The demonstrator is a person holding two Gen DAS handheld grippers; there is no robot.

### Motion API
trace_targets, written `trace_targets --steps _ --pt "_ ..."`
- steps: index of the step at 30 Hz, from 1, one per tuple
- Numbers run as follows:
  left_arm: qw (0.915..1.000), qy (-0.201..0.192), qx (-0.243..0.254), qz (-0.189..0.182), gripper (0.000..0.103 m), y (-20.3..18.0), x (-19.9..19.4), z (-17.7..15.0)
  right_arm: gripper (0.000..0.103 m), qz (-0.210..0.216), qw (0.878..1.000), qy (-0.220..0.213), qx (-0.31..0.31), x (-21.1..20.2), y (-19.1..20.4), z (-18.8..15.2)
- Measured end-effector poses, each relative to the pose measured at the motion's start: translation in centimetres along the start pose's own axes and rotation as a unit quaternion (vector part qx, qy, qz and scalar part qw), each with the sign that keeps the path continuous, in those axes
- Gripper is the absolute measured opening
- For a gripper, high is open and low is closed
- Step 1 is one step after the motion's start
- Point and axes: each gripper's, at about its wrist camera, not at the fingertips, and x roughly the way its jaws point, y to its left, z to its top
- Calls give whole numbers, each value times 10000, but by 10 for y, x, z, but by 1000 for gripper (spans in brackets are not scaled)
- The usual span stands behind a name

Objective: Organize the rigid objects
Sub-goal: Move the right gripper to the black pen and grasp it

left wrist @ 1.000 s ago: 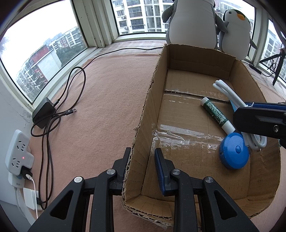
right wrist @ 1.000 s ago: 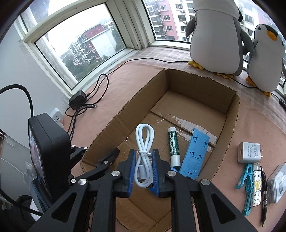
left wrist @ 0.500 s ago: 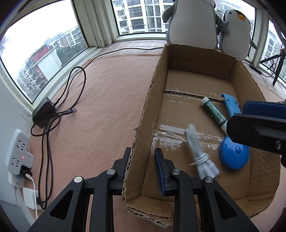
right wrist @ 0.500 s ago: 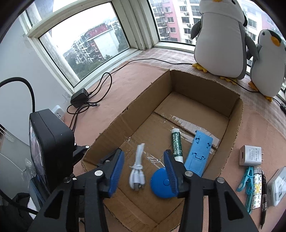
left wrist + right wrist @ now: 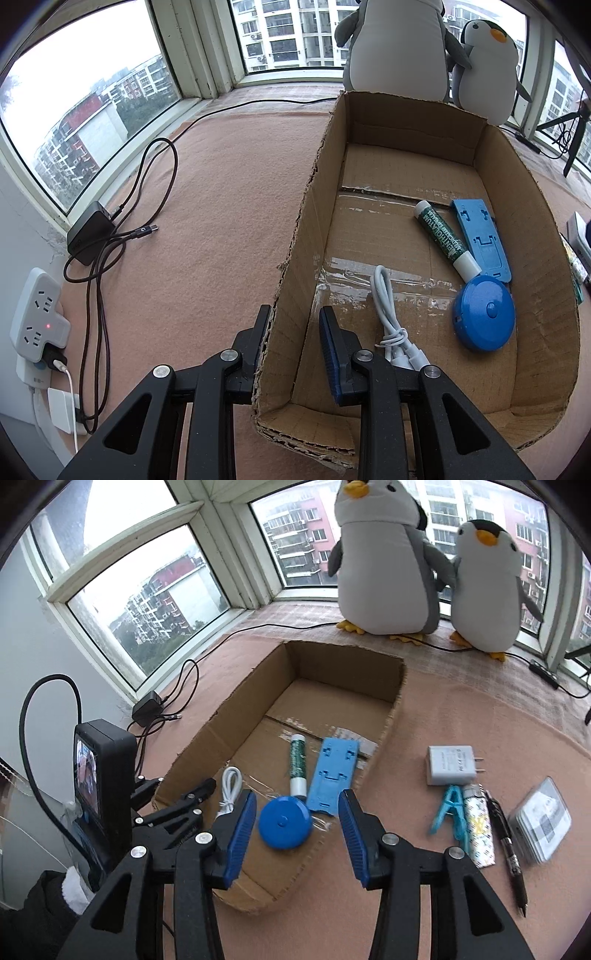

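The cardboard box [image 5: 388,716] lies open-topped on the pink cloth-covered surface [image 5: 207,206]. On its floor lie four things: a coiled white cable [image 5: 388,314] nearest the left wall, a round blue disc [image 5: 484,317] at about 3 o'clock from the cable, a green-and-white tube [image 5: 443,236] at 11 o'clock from the disc with its white end almost touching it, and a flat blue plastic stand [image 5: 480,236] just beside the tube on its right.

The left gripper [image 5: 291,343] is clamped on the box's left wall, one finger outside and one inside, close to the near corner. The right gripper [image 5: 297,819] hovers above the near end of the box with its jaws parted and nothing between the pads; the disc shows below the gap.

Outside the box, at 3 o'clock in the right wrist view, lie a white charger plug [image 5: 450,764], a teal clip [image 5: 450,808], a patterned lighter [image 5: 478,827], a black pen [image 5: 508,849] and a small clear case [image 5: 539,819]. Two plush penguins [image 5: 384,561] stand at 12 o'clock by the window. A black adapter with its cord [image 5: 92,236] and a white power strip [image 5: 37,317] lie at 9 o'clock in the left wrist view.
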Motion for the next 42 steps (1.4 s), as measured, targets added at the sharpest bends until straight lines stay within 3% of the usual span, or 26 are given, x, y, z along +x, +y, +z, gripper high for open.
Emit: trace_targets --steps 10,18,24,42 --pt "10000 2 19 7 27 0 0 0 42 -635 9957 4 673 -40 -89 -36" --pt "10000 6 15 5 27 1 0 0 40 -808 9924 294 880 -31 -138 -52" --pt "10000 11 9 4 27 1 0 0 32 -957 9911 541 755 -9 -150 -50" --pt "10000 14 0 1 27 2 1 0 22 -1383 9866 818 266 20 -154 -33"
